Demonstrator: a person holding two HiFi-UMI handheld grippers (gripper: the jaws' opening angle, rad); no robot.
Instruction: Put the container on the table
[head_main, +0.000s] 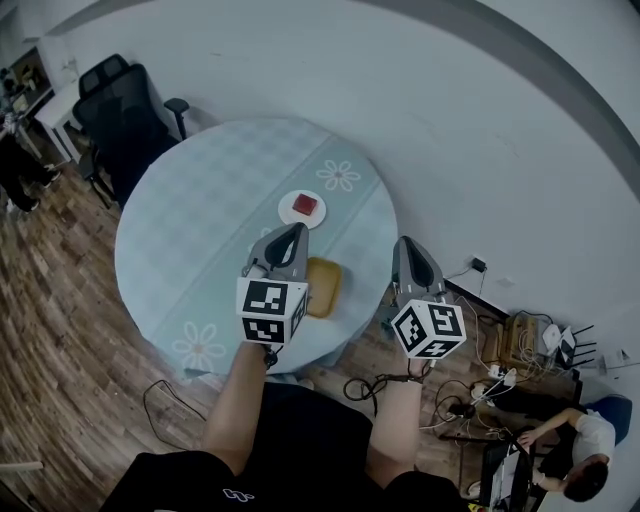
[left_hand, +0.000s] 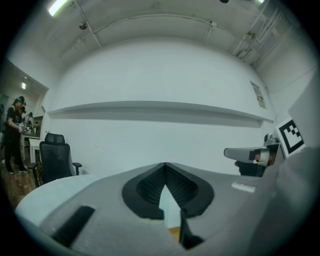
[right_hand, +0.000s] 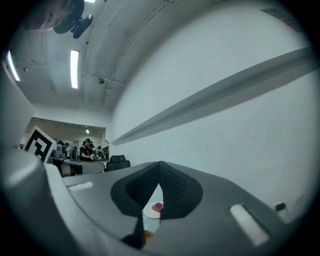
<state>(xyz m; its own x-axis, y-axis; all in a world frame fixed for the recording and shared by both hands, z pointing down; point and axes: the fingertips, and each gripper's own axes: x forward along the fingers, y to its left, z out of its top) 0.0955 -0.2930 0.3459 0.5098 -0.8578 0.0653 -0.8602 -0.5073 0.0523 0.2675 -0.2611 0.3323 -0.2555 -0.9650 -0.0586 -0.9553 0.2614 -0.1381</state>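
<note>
Container (head_main: 322, 287): yellow, shallow, on table (head_main: 190, 230) edge; probably light, stiff; grip by rim. Left claw (head_main: 293, 234), right claw (head_main: 406, 246): closed, empty

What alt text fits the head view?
The left gripper and right gripper, shut and empty, hover at the near edge of a round table in blue flowered cloth. On it lie a yellow rounded-square container and a white plate bearing a red block.

The head view looks steeply down from above onto the round table (head_main: 190, 240). The 2 gripper views sit low by its near side, facing level toward the far wall (left_hand: 160, 75). All 3 share the table.
</note>
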